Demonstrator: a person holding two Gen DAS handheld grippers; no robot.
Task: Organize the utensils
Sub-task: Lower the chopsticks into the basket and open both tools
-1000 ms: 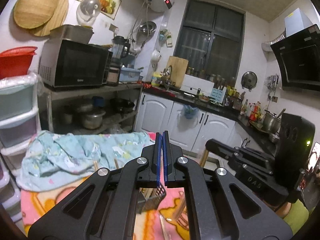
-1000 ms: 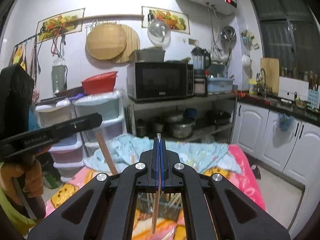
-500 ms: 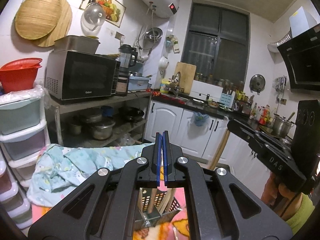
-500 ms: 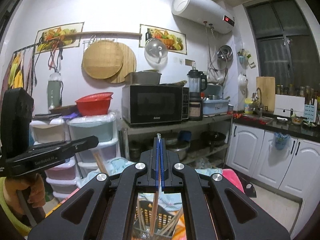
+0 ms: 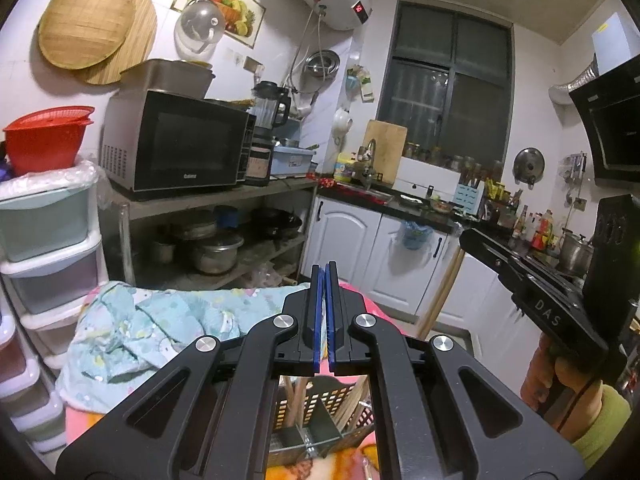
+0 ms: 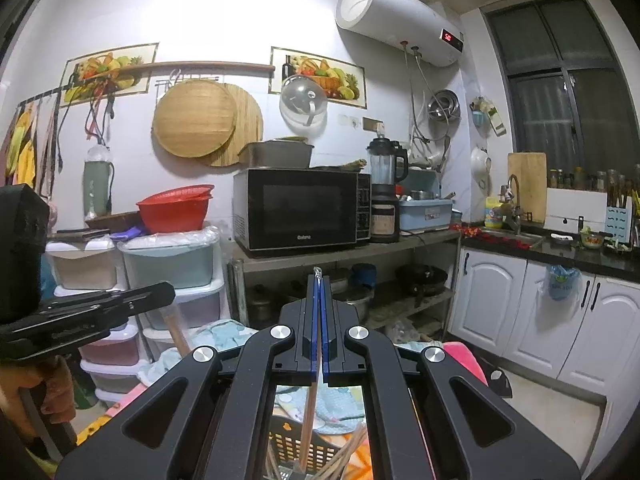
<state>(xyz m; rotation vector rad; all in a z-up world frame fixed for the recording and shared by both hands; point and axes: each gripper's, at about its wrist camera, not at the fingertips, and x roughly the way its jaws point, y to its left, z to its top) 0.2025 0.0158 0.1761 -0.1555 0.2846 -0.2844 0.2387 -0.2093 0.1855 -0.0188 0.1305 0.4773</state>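
My right gripper [image 6: 319, 280] is shut on a wooden chopstick [image 6: 308, 424] that hangs down into a dark slotted utensil basket [image 6: 288, 444] holding several other chopsticks. The same chopstick [image 5: 442, 294] shows under the right gripper [image 5: 466, 236] in the left wrist view. My left gripper [image 5: 325, 268] is shut and holds nothing that I can see between its blue pads; it hovers over the basket [image 5: 316, 408]. In the right wrist view the left gripper [image 6: 160, 294] sits at the left with a wooden stick [image 6: 176, 328] below it.
The basket stands on a table under a pink and orange blanket [image 5: 80, 420] with a crumpled light blue cloth [image 5: 160, 328] behind it. Beyond are stacked plastic drawers [image 5: 44, 248], a steel shelf with a microwave [image 5: 176, 144] and white cabinets [image 5: 348, 248].
Both wrist views have tilted upward and show more wall and less table. The right gripper has lifted with its chopstick, whose lower end now stands in the basket.
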